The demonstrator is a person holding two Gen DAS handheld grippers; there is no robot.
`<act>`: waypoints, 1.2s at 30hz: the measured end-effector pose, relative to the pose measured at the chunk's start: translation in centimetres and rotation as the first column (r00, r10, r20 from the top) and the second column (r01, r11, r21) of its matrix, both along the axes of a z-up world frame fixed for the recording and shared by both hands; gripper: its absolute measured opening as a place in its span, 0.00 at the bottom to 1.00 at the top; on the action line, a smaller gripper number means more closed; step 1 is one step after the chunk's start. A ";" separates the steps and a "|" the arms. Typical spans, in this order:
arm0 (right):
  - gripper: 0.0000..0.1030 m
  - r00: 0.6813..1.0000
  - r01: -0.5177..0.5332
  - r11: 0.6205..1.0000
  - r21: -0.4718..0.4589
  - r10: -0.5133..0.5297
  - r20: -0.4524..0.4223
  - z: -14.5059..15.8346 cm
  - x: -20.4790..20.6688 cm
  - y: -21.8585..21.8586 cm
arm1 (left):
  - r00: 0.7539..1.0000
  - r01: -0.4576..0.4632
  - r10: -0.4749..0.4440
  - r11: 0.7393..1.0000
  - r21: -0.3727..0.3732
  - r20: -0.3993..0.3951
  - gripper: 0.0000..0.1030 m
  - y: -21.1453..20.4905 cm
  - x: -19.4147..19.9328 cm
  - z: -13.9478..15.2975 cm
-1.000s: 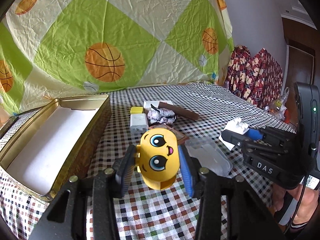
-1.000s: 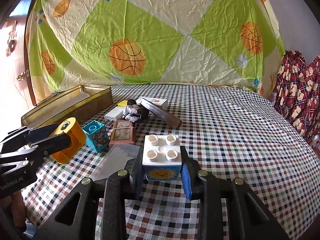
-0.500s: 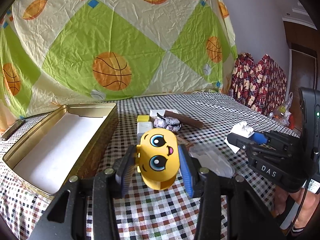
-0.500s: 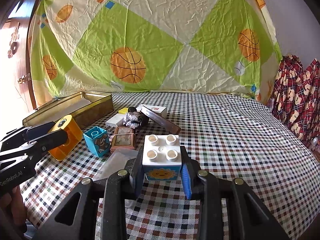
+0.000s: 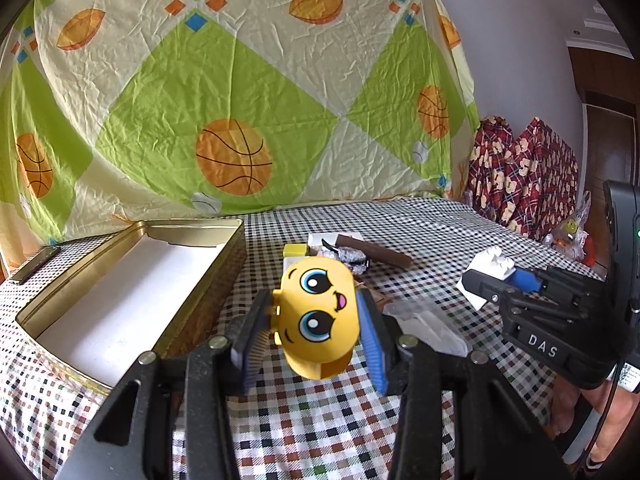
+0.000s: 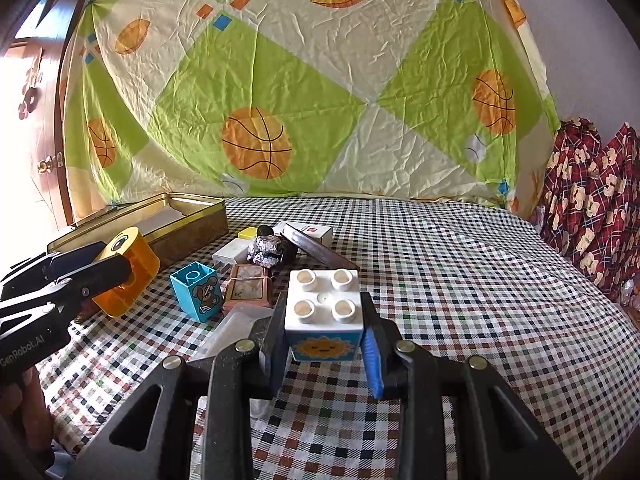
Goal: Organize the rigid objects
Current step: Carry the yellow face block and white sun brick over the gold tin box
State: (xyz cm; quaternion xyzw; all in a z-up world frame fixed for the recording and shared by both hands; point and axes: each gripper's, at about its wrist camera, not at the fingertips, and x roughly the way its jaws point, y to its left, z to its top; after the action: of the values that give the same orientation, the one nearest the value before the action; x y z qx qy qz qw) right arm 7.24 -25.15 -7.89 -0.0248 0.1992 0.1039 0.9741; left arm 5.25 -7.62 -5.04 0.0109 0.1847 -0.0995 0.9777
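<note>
Both hands are loaded above the checked counter point(image 6: 460, 280): the left hand-held gripper point(image 5: 316, 320) pinches a yellow cartoon-face toy point(image 5: 316, 316) by its sides, and the right hand-held gripper point(image 6: 324, 320) pinches a white studded block point(image 6: 323, 304) with a sun picture on its front, each lifted clear of the cloth. The open gold tin point(image 5: 120, 292) lies near the counter's left edge, its white floor bare, with the toy just to its right. The risk, as it appears, is in the grip on the rounded toy: its curved, smooth sides could twist or squirt out between the pads if it is swung toward the tin. Two loaded grippers heading for one tin could also collide, or clip its raised wall. The blue block point(image 6: 198, 292), the foil-wrapped lump point(image 6: 266, 250) and other loose items clustered mid-counter could get knocked.
</note>
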 end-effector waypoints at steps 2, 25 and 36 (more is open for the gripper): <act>0.33 1.000 0.000 1.000 0.000 0.000 0.007 0.0 -0.1 0.0 | 1.000 -0.001 0.001 1.000 -0.001 0.002 0.41 0.0 0.0 0.0; 0.33 0.993 0.011 1.000 0.001 -0.011 0.113 0.4 -1.6 -0.3 | 0.997 -0.023 0.025 1.000 -0.022 0.078 0.41 0.7 -1.1 0.5; 0.33 0.988 0.056 0.998 0.009 -0.057 0.142 0.7 -2.0 -0.4 | 0.994 -0.038 0.042 0.999 -0.037 0.099 0.41 1.4 -1.4 0.6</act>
State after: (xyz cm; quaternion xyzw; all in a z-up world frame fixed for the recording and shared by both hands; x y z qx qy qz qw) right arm 5.26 -25.59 -7.15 -0.0238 0.1297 0.0748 0.9884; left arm 3.87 -6.18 -4.47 -0.0048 0.1340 -0.0825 0.9875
